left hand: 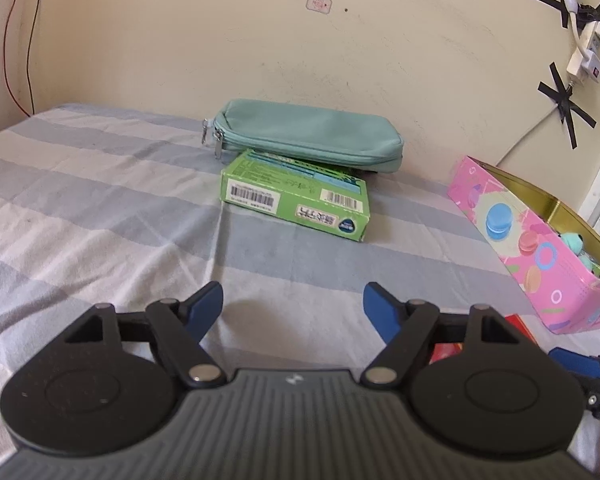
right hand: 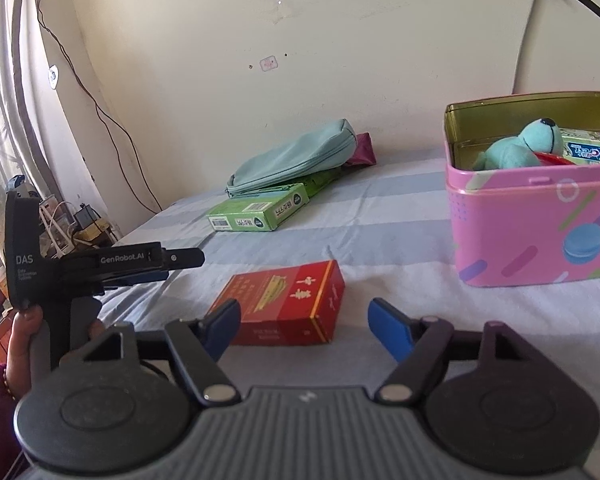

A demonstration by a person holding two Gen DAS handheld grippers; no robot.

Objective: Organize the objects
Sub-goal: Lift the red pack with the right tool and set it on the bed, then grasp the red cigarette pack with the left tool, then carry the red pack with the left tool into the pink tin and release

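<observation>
Red box (right hand: 290, 304) on bedsheet (right hand: 380, 208), just ahead of right gripper (right hand: 305, 322); jaws apart, left fingertip overlapping its corner, contact unclear. Left gripper (left hand: 293, 306) jaws apart, empty.

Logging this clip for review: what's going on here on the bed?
A person with a gripper in each hand is tidying things into a pink tin on a striped bed. The tin already holds a plush toy and a green carton. The right gripper is open around a red box, its left finger about at the box's corner. The left gripper is open, holding nothing, aimed at a green box under a teal pouch.
</observation>
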